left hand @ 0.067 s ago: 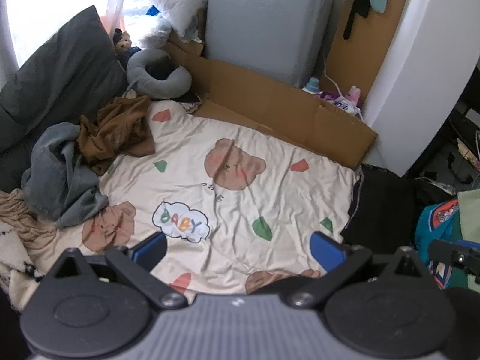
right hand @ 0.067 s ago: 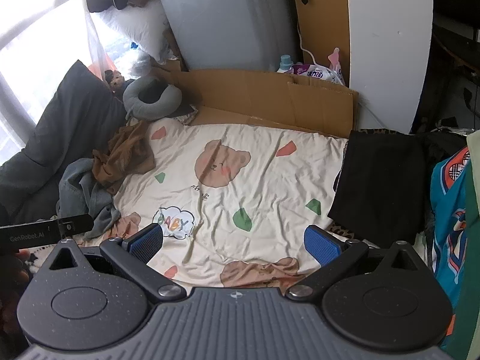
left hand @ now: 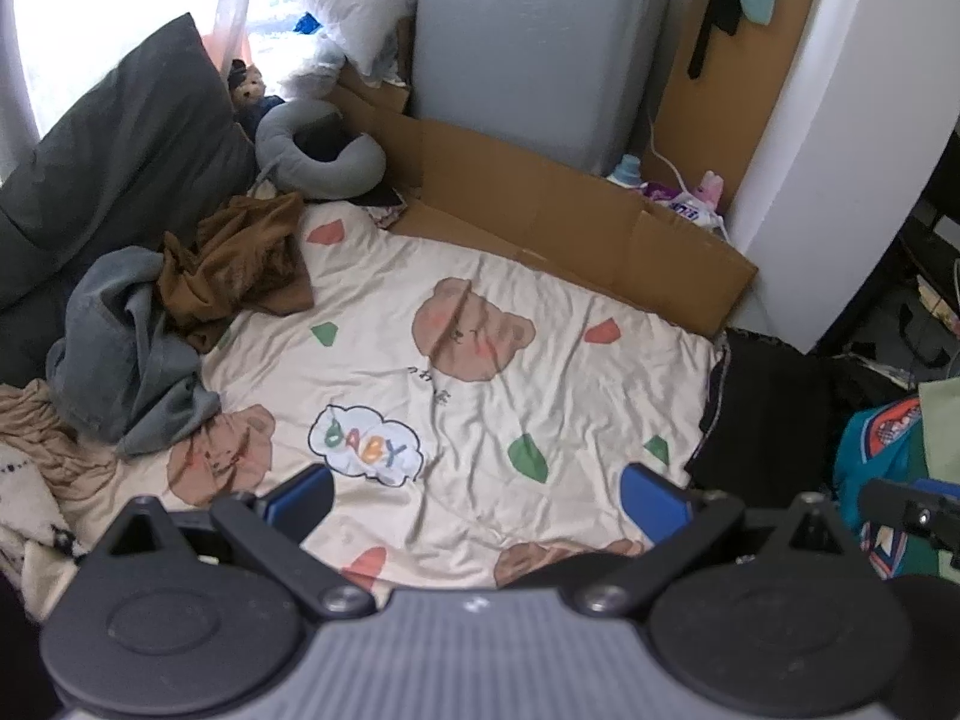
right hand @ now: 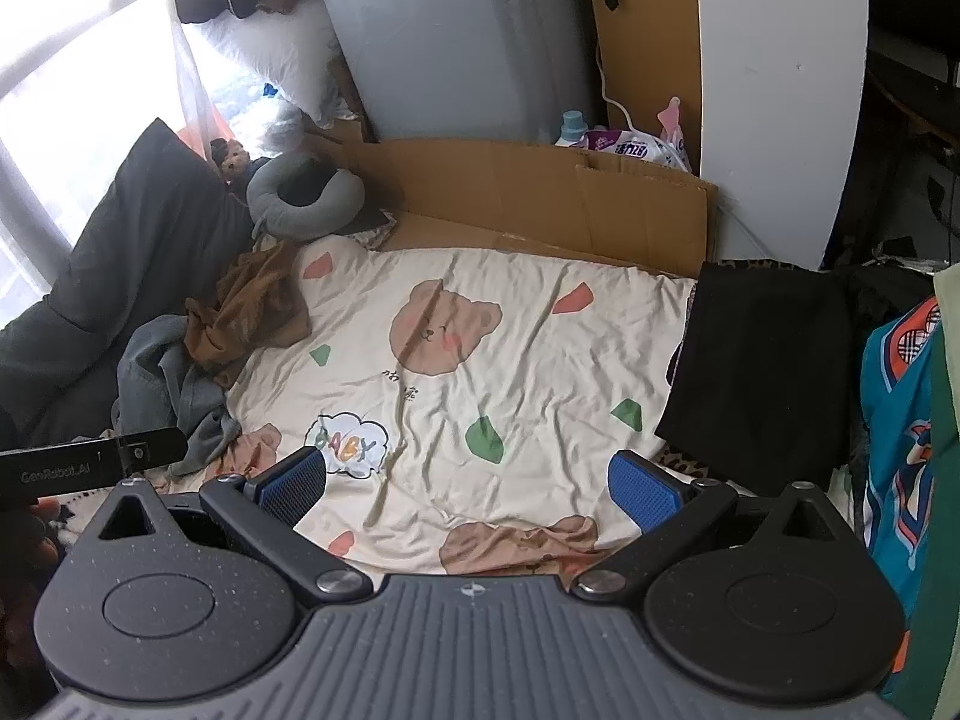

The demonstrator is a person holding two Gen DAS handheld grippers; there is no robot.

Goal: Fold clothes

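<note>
- My left claw (left hand: pixel 477 495) gapes wide, empty, over the sheet (left hand: pixel 480 396).
- My right claw (right hand: pixel 467 483) likewise.
- Brown garment (left hand: pixel 240 267), grey garment (left hand: pixel 126 354): heaped far left of both.
- Black cloth (right hand: pixel 762 360): flat, right.

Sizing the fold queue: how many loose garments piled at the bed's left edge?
3 visible: brown garment farthest back, grey garment in front of it, tan garment nearest, at the frame edge. More may lie underneath.
</note>
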